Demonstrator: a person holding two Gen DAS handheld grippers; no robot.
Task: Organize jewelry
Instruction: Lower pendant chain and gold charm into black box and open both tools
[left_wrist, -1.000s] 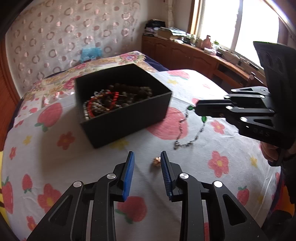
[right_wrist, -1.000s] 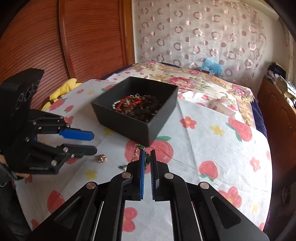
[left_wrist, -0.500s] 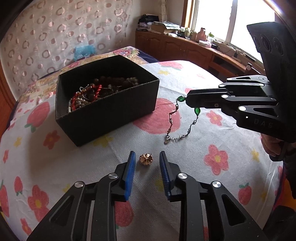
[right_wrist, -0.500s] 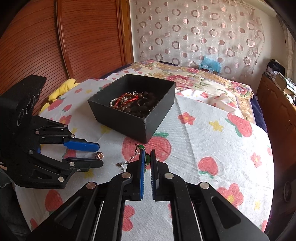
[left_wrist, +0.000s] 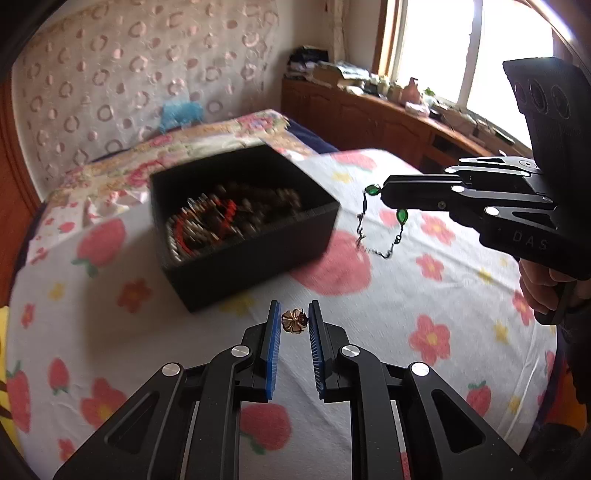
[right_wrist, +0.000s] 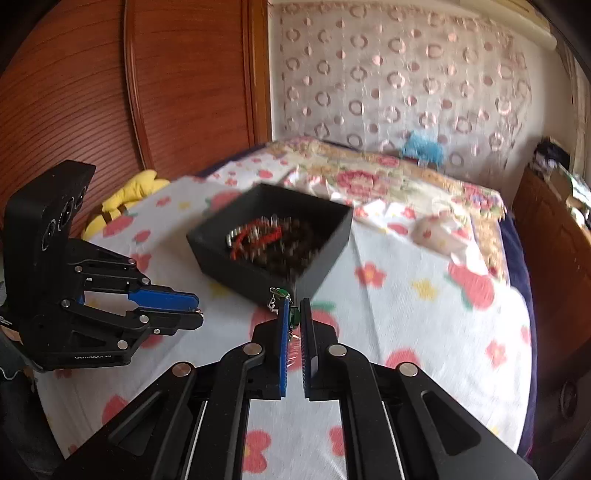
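Observation:
A black box (left_wrist: 258, 254) holding red and dark bead jewelry sits on the flowered bedsheet; it also shows in the right wrist view (right_wrist: 221, 251). My left gripper (left_wrist: 293, 314) has its blue pads around a small gold flower earring (left_wrist: 293, 321), with the jaws narrowed close to it. My right gripper (right_wrist: 294, 314) is shut on a thin chain with green stones (left_wrist: 384, 232), which hangs in the air just right of the box; a green stone (right_wrist: 294, 317) shows between its pads. The right gripper also shows in the left wrist view (left_wrist: 386, 192), the left gripper in the right wrist view (right_wrist: 197, 308).
The bed has a white sheet with strawberries and flowers (left_wrist: 443, 295). A wooden cabinet with clutter (left_wrist: 369, 110) runs under the window at the right. A yellow cloth (right_wrist: 129, 195) lies by the wooden wardrobe. A blue fluffy item (right_wrist: 421, 147) lies at the bed's head.
My left gripper has moved forward over the gold earring and narrowed around it. My right gripper has lifted the green-stone chain off the sheet and carried it toward the box.

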